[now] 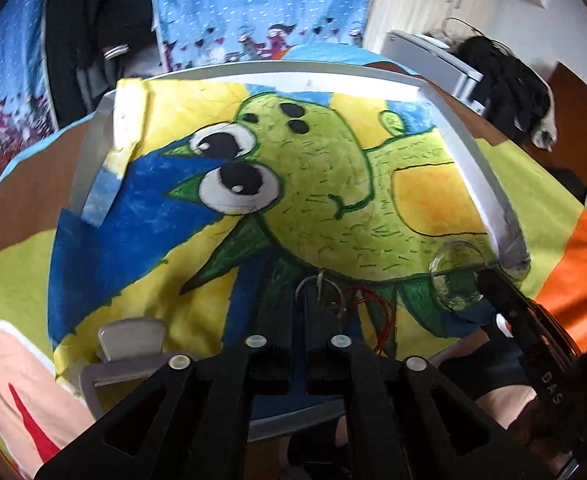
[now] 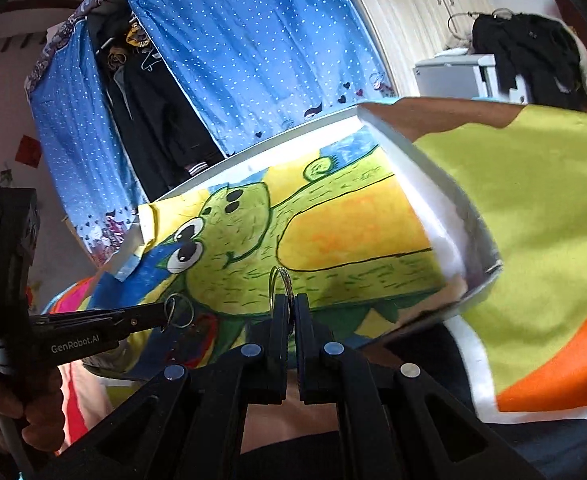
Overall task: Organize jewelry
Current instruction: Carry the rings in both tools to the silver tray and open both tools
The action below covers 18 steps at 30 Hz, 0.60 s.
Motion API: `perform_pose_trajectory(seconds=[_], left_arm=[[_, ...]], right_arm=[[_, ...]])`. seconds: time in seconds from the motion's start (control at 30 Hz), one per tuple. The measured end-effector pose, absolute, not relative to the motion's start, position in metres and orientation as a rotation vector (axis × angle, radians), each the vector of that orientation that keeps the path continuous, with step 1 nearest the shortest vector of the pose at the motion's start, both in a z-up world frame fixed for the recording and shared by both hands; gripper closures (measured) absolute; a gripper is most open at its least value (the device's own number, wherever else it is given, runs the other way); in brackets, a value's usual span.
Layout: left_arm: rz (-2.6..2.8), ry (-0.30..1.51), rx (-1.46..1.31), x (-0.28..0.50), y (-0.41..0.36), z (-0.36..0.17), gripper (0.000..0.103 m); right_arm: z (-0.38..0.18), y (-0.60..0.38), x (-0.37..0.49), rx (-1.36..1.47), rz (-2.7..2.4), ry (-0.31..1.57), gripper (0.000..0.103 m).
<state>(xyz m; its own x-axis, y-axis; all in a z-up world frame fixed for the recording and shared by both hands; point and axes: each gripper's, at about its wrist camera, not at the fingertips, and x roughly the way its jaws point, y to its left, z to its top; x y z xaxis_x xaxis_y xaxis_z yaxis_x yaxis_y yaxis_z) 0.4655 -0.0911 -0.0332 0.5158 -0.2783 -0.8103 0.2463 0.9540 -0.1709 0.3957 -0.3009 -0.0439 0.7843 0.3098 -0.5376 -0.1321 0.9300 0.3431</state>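
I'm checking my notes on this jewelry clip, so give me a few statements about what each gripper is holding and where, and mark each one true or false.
1. The right gripper is clamped on a ring-shaped bangle. True.
2. The left gripper is open and holds nothing. False: it pinches thin metal rings.
3. Both grippers are over the tray lined with the cartoon drawing. True.
4. The tray sits on bare wood. False: a colourful cloth lies under it.
5. Red cord shows beside the left gripper. True.
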Motion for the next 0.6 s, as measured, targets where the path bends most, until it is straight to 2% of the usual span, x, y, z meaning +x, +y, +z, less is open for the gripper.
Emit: perform_pose_trajectory(seconds=[0.03, 0.07, 0.1, 0.13, 0.2, 0.23, 0.37, 0.43, 0.5, 0.57, 0.6], left_arm=[[-0.304, 0.984, -0.044, 0.466, -0.09, -0.032, 0.083], [-0.292, 0.984, -0.055, 0.465, -0.087, -0.031, 0.066], [-0.277, 0.972, -0.07, 0.463, -0.083, -0.028, 0.059], [-0.266, 0.951, -0.083, 0.461, -0.08, -0.024, 0.054], [-0.263, 0.928, -0.096, 0.456, -0.077, -0.015, 0.054], [-0.257, 0.92, -0.102, 0.453, -0.076, -0.011, 0.053], [-0.232, 0.828, -0.114, 0.432, -0.072, 0.015, 0.03], [-0.235, 0.767, -0.114, 0.416, -0.072, 0.03, 0.025], [-0.237, 0.713, -0.118, 0.4, -0.071, 0.045, 0.019], [-0.231, 0.656, -0.134, 0.383, -0.067, 0.059, 0.007], [-0.232, 0.626, -0.145, 0.373, -0.065, 0.066, 0.006]], right_arm=[[-0.042, -0.301, 0.393, 0.287, 0.232, 0.622, 0.099], [-0.042, -0.303, 0.394, 0.281, 0.225, 0.619, 0.097], [-0.04, -0.303, 0.393, 0.276, 0.215, 0.616, 0.091], [-0.039, -0.305, 0.39, 0.272, 0.206, 0.612, 0.082], [-0.035, -0.308, 0.389, 0.271, 0.196, 0.598, 0.072], [-0.032, -0.309, 0.388, 0.268, 0.188, 0.59, 0.072], [-0.02, -0.317, 0.382, 0.269, 0.159, 0.569, 0.071], [-0.012, -0.32, 0.377, 0.27, 0.147, 0.55, 0.057], [-0.001, -0.323, 0.369, 0.263, 0.139, 0.517, 0.049], [0.012, -0.324, 0.358, 0.251, 0.133, 0.486, 0.04], [0.019, -0.325, 0.352, 0.245, 0.132, 0.471, 0.032]])
